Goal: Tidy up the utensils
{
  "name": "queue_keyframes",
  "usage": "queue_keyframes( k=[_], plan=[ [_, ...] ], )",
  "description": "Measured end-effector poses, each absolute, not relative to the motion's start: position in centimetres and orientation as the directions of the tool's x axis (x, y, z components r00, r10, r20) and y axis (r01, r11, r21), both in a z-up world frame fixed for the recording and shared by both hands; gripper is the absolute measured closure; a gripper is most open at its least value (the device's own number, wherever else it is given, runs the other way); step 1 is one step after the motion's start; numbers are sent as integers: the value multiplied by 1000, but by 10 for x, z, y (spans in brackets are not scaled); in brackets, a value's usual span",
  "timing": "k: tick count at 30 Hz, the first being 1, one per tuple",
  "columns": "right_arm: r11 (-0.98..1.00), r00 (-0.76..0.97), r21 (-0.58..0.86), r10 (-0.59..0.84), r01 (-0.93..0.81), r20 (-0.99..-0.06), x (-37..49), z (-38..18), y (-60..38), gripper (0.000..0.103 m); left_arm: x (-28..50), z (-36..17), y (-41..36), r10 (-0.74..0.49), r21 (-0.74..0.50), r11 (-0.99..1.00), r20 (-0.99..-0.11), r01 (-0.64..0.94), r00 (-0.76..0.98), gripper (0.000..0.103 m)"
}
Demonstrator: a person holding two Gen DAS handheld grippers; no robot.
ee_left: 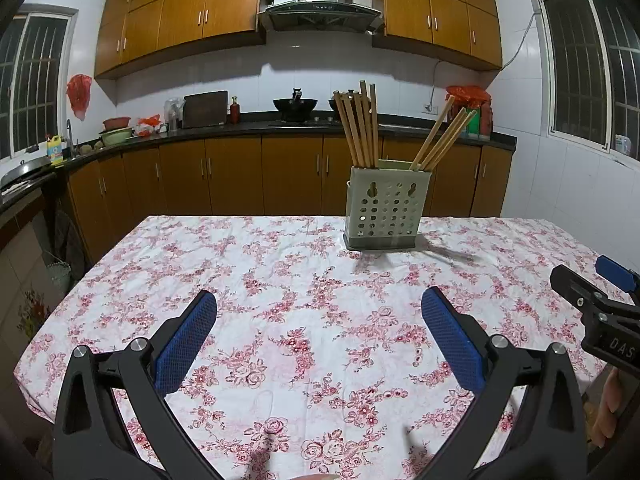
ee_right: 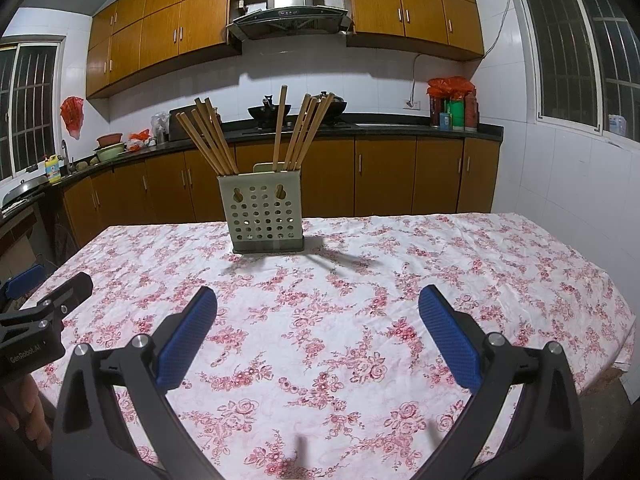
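A pale green perforated utensil holder (ee_left: 386, 204) (ee_right: 265, 212) stands upright at the far side of the table. Several wooden chopsticks (ee_left: 360, 128) (ee_right: 212, 136) lean out of it in two bunches, one left and one right (ee_left: 442, 140) (ee_right: 306, 130). My left gripper (ee_left: 319, 308) hovers low over the near part of the table, open, nothing between its blue pads. My right gripper (ee_right: 318, 308) is likewise open and empty, well short of the holder. Each gripper shows at the edge of the other's view: the right one (ee_left: 592, 300), the left one (ee_right: 44, 308).
A floral tablecloth (ee_left: 280, 280) (ee_right: 400, 280) covers the table. Behind it runs a dark kitchen counter (ee_left: 240, 126) with a wok (ee_left: 295, 105), bottles and bowls, over brown cabinets. A person's hand (ee_left: 608, 404) shows at the right edge.
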State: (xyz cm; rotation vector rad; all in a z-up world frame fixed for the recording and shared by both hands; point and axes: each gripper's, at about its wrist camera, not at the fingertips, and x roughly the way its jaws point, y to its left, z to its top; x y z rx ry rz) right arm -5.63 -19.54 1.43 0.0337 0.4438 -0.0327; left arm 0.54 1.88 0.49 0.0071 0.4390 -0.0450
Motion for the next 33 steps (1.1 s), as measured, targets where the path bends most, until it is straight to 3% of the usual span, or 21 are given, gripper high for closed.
queue_keyframes(
  k=[33],
  plan=[
    [999,899,31,-24,41,-437,-55,11,-194,4,5,2,17,-40,-1,999,-428,43,903,2]
  ],
)
